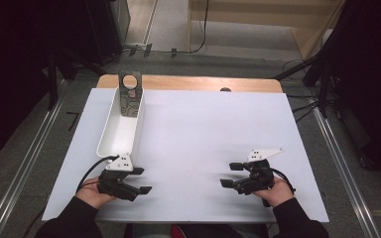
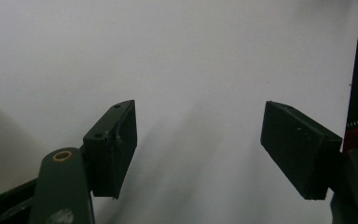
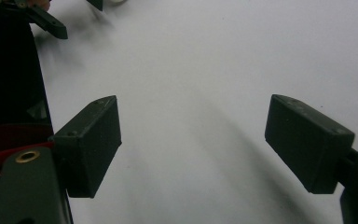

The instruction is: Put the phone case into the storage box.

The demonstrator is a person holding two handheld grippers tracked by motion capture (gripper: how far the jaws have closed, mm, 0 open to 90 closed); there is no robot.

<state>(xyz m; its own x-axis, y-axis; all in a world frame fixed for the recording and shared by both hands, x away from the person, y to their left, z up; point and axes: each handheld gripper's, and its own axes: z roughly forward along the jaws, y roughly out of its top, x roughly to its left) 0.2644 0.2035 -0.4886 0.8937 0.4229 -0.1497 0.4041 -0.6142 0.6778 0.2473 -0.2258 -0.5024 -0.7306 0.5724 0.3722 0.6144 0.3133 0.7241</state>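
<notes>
Right now both grippers are resting low over the white tabletop (image 1: 203,129), near the person's edge of it. The left gripper (image 1: 140,180) is sitting just off the near end of a long white tray (image 1: 110,130), and its jaws are standing well apart with nothing between them; the left gripper view is showing bare white surface between the two black pads. The right gripper (image 1: 232,174) is lying well apart from the tray, on the other side of the tabletop, and its jaws are likewise gaping wide and holding nothing.

At the far end of the tray a dark flat plate (image 1: 130,96) with a round hole near its top is leaning, its lower part down inside the tray and its upper part sticking up past the rim. It is looking like a printed circuit board, though the detail is too small to be sure.

Such a plate is probably going to feel light, thin and stiff, with hard smooth faces that could slip. Pinching it across its flat faces at the raised upper edge, beside the hole, is looking like the safest hold.
</notes>
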